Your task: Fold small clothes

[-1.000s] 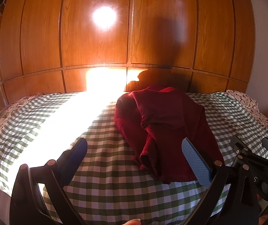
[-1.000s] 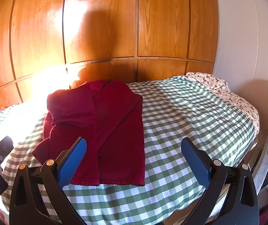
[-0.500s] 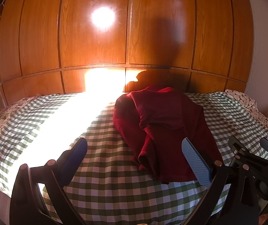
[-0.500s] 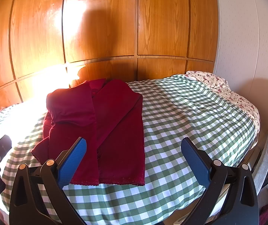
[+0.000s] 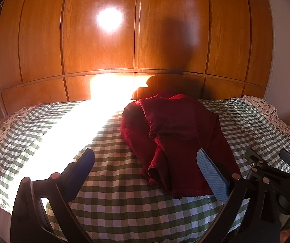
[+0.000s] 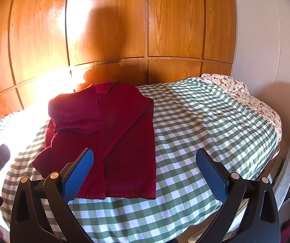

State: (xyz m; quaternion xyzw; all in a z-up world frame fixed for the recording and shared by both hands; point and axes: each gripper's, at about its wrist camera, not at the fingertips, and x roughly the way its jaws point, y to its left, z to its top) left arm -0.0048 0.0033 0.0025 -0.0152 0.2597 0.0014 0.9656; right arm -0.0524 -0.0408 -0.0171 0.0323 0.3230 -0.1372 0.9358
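Observation:
A dark red knitted garment (image 5: 177,137) lies on the green checked bedspread (image 5: 112,200), its sides folded inward and a sleeve laid over its upper left part. It also shows in the right wrist view (image 6: 112,137), with its hem near the front edge. My left gripper (image 5: 145,174) is open and empty, hovering just short of the garment's lower left corner. My right gripper (image 6: 145,174) is open and empty, hovering above the garment's lower right corner. The right gripper's body (image 5: 274,178) shows at the right of the left wrist view.
A wooden panelled wardrobe (image 5: 136,40) stands right behind the bed. Bright sunlight washes out the bed's left part (image 5: 49,133). A white wall (image 6: 266,40) bounds the right side. A floral sheet (image 6: 236,89) shows at the bed's far right edge.
Both grippers have stayed open and nearly still; the view has drifted very slightly. The garment has not moved.

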